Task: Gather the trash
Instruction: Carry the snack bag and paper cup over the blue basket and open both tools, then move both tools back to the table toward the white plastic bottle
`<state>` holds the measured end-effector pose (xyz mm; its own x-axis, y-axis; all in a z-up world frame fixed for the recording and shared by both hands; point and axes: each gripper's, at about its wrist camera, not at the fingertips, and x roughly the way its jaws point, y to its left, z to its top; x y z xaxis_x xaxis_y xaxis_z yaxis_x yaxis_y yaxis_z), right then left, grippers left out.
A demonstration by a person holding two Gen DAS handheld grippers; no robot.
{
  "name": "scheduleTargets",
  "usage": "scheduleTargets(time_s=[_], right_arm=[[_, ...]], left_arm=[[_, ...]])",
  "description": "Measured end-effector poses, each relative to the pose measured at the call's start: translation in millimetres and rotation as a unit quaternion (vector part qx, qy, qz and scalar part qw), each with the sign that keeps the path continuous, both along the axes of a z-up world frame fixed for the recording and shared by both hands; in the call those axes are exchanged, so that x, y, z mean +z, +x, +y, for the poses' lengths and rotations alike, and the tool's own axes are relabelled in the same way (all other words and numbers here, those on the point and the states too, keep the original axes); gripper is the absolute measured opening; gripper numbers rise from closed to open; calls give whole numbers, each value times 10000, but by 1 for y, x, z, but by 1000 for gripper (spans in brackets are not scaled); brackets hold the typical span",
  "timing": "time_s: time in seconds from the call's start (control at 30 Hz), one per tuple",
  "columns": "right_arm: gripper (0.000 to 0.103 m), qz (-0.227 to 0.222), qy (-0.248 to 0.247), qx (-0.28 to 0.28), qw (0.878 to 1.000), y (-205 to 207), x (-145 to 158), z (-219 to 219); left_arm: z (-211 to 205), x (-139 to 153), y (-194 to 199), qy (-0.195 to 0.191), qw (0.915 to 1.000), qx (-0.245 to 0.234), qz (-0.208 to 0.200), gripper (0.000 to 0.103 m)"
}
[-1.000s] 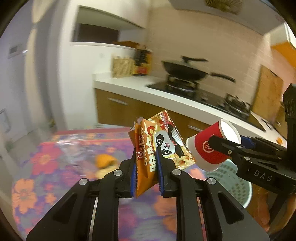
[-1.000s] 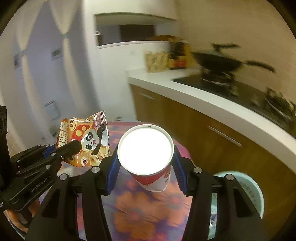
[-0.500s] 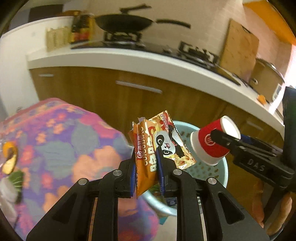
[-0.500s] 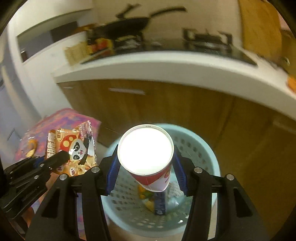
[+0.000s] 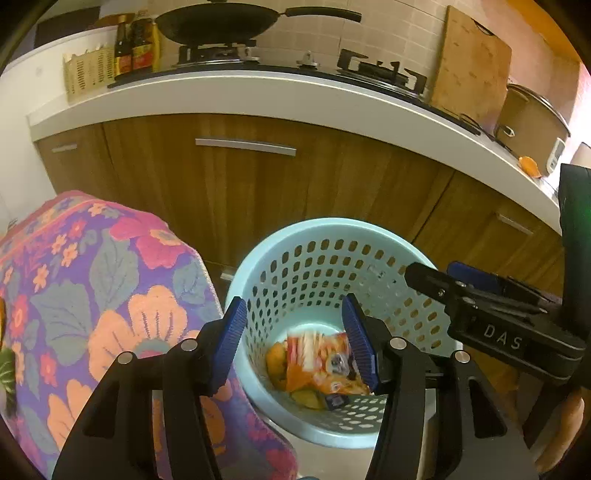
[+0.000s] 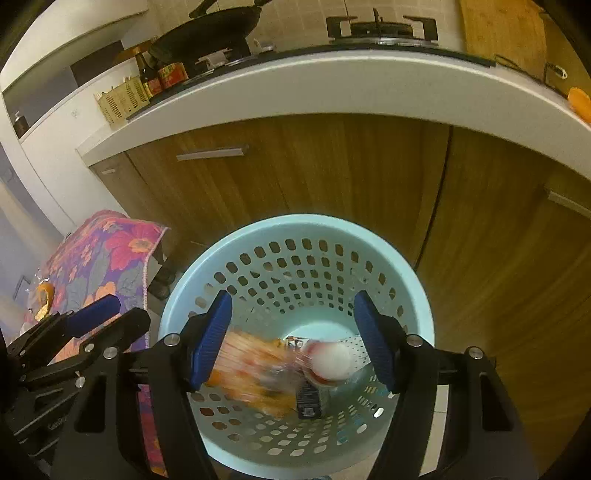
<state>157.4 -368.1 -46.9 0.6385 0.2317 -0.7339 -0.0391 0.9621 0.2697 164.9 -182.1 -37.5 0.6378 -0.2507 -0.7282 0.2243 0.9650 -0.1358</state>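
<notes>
A light blue perforated bin (image 5: 332, 236) (image 6: 295, 229) stands on the floor below both grippers. The orange panda snack bag (image 5: 317, 363) (image 6: 251, 369) lies blurred inside it, free of any pads. The red paper cup (image 6: 330, 363) is down in the bin beside the bag, white mouth showing. My left gripper (image 5: 291, 339) hangs over the bin's left rim, its jaws opening with nothing pressed between them. Centred above the bin, my right gripper (image 6: 291, 343) also has its jaws opening and empty. Older scraps and a dark packet (image 6: 310, 400) rest at the bottom.
A table under a flowered cloth (image 5: 92, 295) (image 6: 103, 251) adjoins the bin on the left, with orange peel (image 6: 44, 295) on it. Wooden cabinets (image 5: 258, 192) and a white counter (image 5: 295, 99) with a wok (image 5: 221, 22) rise just behind the bin.
Both grippers swung from over the table to above the bin and tipped downward. The left let go of the snack bag and the right let go of the cup; both dropped in.
</notes>
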Motion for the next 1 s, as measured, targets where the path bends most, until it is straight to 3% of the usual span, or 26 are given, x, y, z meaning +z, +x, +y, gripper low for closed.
scheduleTargets(time_s=[0.2, 0.5, 0.7, 0.87, 1.0], right_arm=[[64, -220, -111, 60, 9997, -11, 17, 10], [64, -656, -250, 398, 9967, -27, 56, 49], [64, -815, -275, 747, 9935, -38, 75, 83], [64, -928, -226, 1222, 9879, -48, 84, 125], [64, -984, -189, 1578, 9824, -56, 87, 164]], left_arm=[[8, 12, -15, -62, 9997, -57, -247, 53], [44, 40, -48, -170, 9978, 38, -636, 64], [77, 66, -77, -87, 9949, 169, -995, 65], [118, 90, -116, 173, 9872, 463, -1516, 78], [160, 99, -146, 276, 9827, 677, -1699, 81]])
